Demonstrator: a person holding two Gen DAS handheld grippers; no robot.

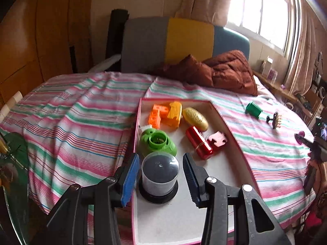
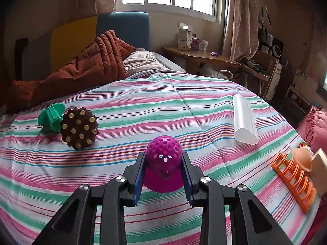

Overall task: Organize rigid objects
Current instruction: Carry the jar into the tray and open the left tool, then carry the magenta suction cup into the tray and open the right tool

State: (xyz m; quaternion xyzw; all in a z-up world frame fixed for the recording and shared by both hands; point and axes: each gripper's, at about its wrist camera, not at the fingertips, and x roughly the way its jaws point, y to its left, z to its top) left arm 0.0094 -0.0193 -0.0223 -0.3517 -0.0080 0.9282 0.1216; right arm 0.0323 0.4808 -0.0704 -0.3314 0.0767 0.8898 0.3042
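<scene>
The left claw (image 1: 161,178) stands apart around a clear-domed container on a black base (image 1: 158,175), which rests on the white floor of a shallow pink-rimmed box (image 1: 229,128) on the bed; a gap shows between the blue ribbed pads (image 1: 129,180) and the dome on both sides, so the container appears to be set down and not gripped. The box already holds the collected pieces: orange block pieces (image 1: 156,115), a yellow moulded toy (image 1: 174,114), a gold oval (image 1: 195,118), a glossy red cylinder (image 1: 199,143), a pink puzzle-shaped piece (image 1: 217,139) and a green round gadget (image 1: 158,143), all hard plastic. The right claw (image 2: 163,169) is clamped on a magenta perforated dome with a flared base (image 2: 164,163), held above the striped bedsheet (image 2: 143,102), presumably bound for the box. Still loose on the sheet are a green flanged part (image 2: 51,116), a brown studded disc (image 2: 79,127) touching it, a frosted half-round tube (image 2: 244,120), and an orange slotted rack (image 2: 294,183) at the bed's right edge. Sorting looks roughly half done.
</scene>
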